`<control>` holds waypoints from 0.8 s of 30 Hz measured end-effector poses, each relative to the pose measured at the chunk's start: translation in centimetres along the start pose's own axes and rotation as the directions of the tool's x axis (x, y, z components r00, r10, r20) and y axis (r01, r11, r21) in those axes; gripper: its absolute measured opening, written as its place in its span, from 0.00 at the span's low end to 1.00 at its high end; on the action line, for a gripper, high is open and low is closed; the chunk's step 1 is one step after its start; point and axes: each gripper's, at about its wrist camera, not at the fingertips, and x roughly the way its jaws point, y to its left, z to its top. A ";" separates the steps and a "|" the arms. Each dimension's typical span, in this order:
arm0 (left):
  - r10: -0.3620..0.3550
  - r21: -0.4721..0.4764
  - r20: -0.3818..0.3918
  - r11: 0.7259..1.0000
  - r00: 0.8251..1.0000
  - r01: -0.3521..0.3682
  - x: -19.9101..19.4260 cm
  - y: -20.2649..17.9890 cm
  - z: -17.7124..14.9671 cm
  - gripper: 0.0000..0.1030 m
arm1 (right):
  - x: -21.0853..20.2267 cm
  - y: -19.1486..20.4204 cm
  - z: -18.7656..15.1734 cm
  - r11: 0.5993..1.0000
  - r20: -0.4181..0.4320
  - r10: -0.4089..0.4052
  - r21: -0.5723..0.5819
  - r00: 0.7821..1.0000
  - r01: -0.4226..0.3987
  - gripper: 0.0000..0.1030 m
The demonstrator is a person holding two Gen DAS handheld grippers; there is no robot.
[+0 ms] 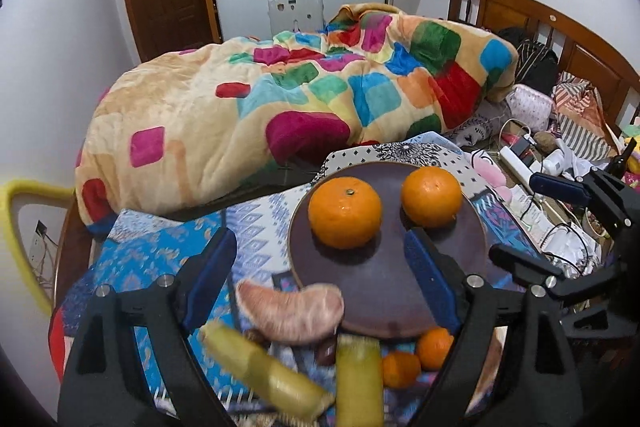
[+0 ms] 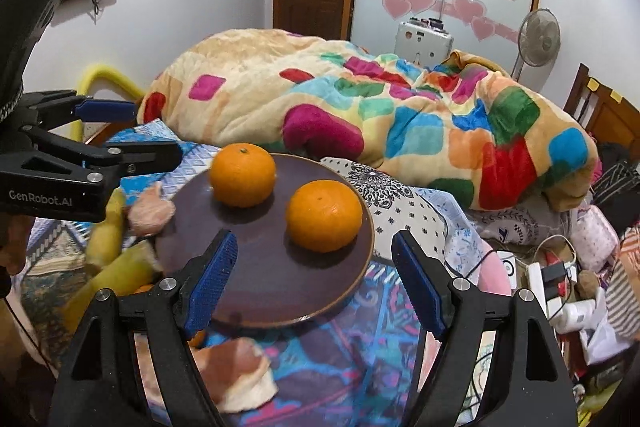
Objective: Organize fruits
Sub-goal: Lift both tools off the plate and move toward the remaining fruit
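Note:
A dark brown plate lies on a patterned blue cloth and carries two oranges. The plate and both oranges also show in the right wrist view. My left gripper is open and empty above the plate's near edge. Below it lie a pink pomelo segment, two bananas, two small oranges and dark dates. My right gripper is open and empty over the plate's near right side. Another pomelo piece lies below it.
A colourful quilt is heaped on the bed behind the plate. Cables, a power strip and clutter lie to the right. A yellow chair frame stands at the left. The other gripper reaches in from the left of the right wrist view.

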 end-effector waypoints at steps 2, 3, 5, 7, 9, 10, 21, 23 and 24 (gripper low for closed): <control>0.001 -0.011 0.010 1.000 1.000 0.000 -1.2 0.3 -0.9 0.84 | -1.2 0.6 -0.4 1.000 0.017 -0.004 -0.001 1.000 0.004 0.77; -0.002 -0.017 0.014 1.000 1.000 0.002 -1.8 0.5 -1.4 0.84 | -1.5 0.8 -0.5 1.000 0.022 -0.002 0.000 1.000 0.002 0.77; -0.002 -0.022 0.020 1.000 1.000 0.002 -2.6 0.6 -2.3 0.84 | -2.5 1.3 -1.0 1.000 0.034 0.005 0.003 0.999 -0.006 0.81; 0.001 -0.019 0.026 1.000 1.000 -0.001 -3.4 0.7 -3.3 0.84 | -3.2 2.1 -1.7 1.000 0.042 0.011 -0.003 0.999 -0.011 0.81; 0.004 -0.015 0.027 1.000 1.000 -0.003 -4.0 0.8 -4.4 0.84 | -3.7 2.7 -2.3 1.000 0.047 0.007 -0.010 0.999 -0.006 0.81; 0.000 -0.017 0.023 1.000 1.000 0.001 -4.2 0.8 -4.9 0.84 | -3.8 3.2 -2.7 1.000 0.048 0.009 -0.011 0.999 -0.008 0.82; -0.017 -0.019 -0.032 1.000 0.999 0.017 -4.4 1.3 -10.6 0.81 | -1.0 6.9 -6.0 0.998 -0.026 0.068 0.011 0.997 -0.068 0.84; -0.018 -0.023 -0.040 1.000 0.999 0.017 -4.4 1.4 -11.3 0.80 | -0.7 7.4 -6.4 0.998 -0.037 0.065 0.008 0.997 -0.064 0.84; -0.019 -0.024 -0.044 1.000 0.999 0.018 -4.3 1.4 -11.7 0.80 | -0.4 7.7 -6.5 0.998 -0.042 0.062 0.003 0.997 -0.062 0.84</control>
